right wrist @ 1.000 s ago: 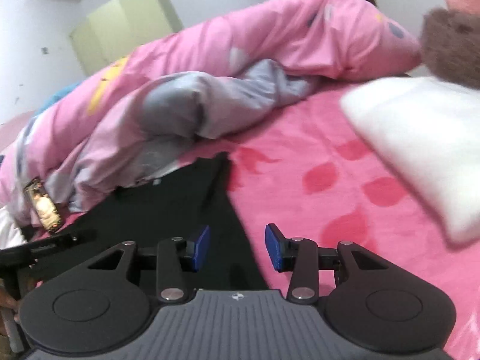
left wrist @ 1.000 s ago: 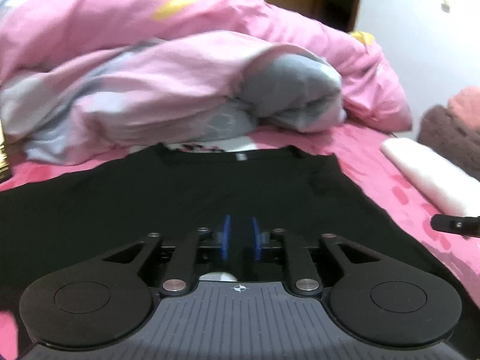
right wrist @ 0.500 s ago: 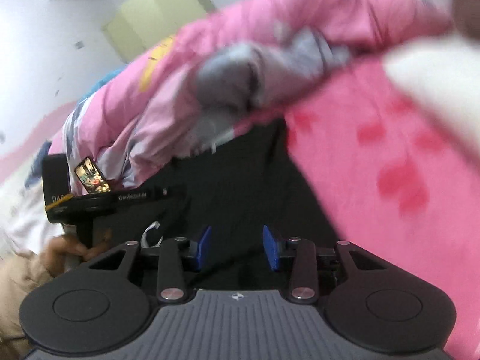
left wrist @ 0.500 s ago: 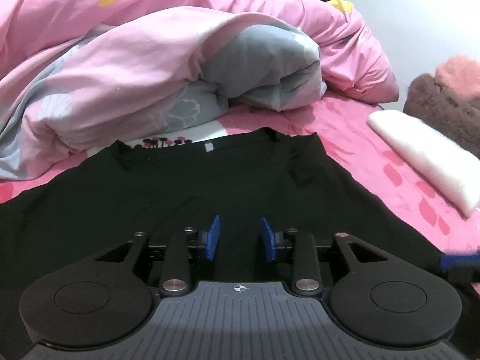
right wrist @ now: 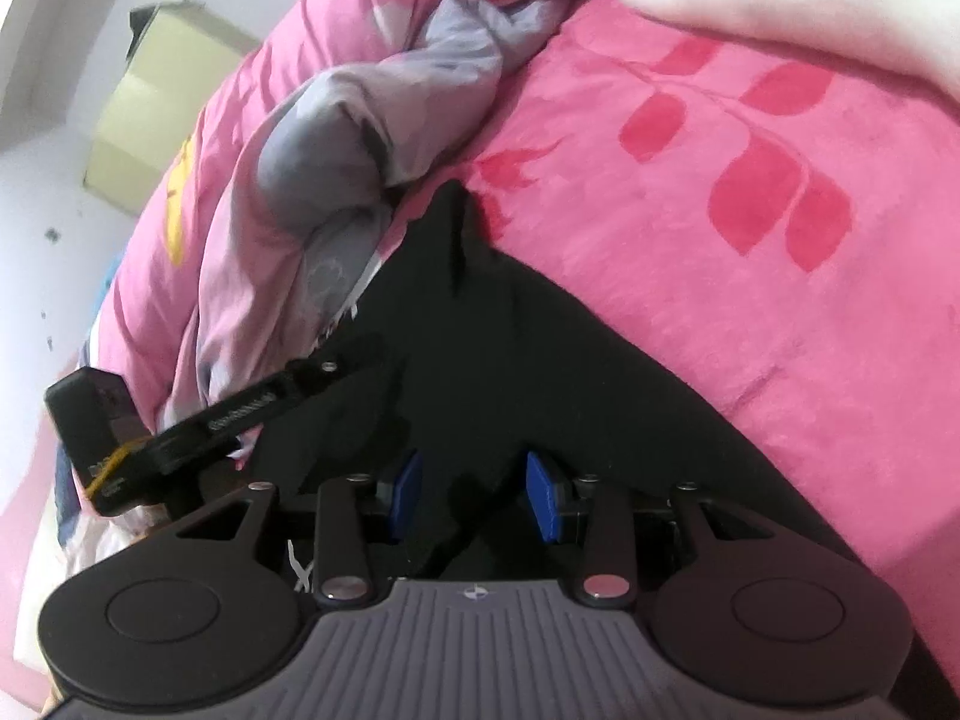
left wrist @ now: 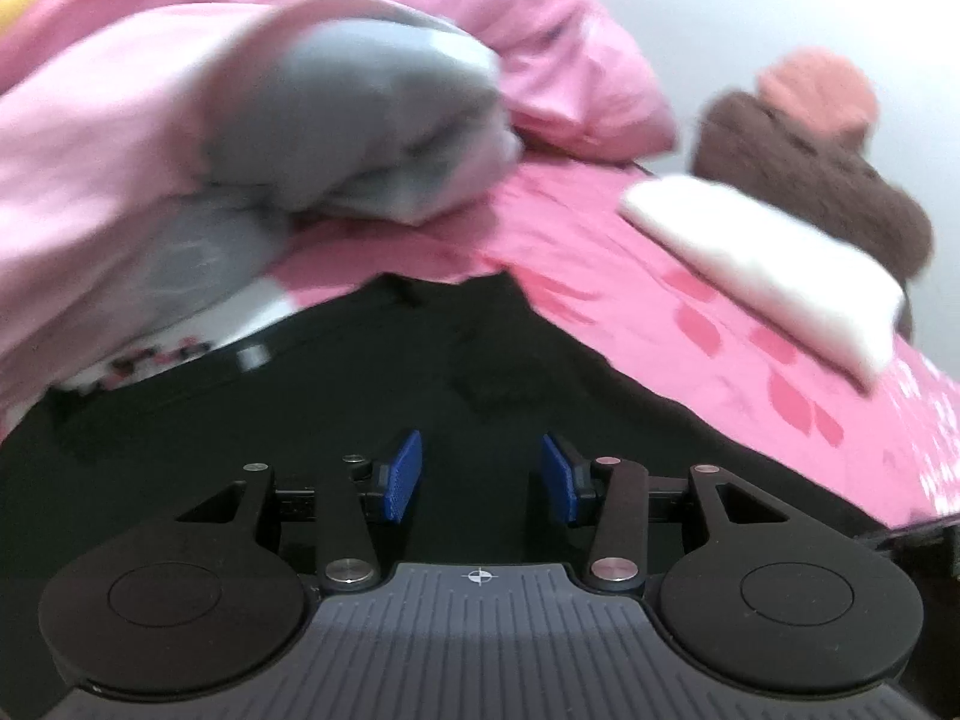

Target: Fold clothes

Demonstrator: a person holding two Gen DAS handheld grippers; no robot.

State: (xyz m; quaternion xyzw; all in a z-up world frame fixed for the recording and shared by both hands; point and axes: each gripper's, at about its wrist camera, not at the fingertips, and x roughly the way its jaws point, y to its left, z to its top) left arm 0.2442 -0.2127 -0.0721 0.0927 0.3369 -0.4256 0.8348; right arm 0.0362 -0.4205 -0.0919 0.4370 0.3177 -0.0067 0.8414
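Observation:
A black T-shirt [left wrist: 372, 396] lies flat on the pink bed sheet [left wrist: 690, 312], its collar toward the rolled duvet. My left gripper [left wrist: 480, 477] is open and empty, low over the shirt's middle. In the right wrist view the shirt [right wrist: 480, 360] runs away from me to a point. My right gripper [right wrist: 471, 495] is open, its blue pads either side of a raised fold of the shirt's near edge. The left gripper's body [right wrist: 198, 420] shows at the left of that view.
A rolled pink and grey duvet [left wrist: 270, 120] lies along the far side. A folded white cloth [left wrist: 774, 276] and a brown and pink plush [left wrist: 822, 168] sit at the right. A pale cabinet [right wrist: 156, 120] stands by the wall.
My left gripper opened from shut and let go of the shirt, then moved forward over it. My right gripper swung left from the pink sheet onto the shirt's edge.

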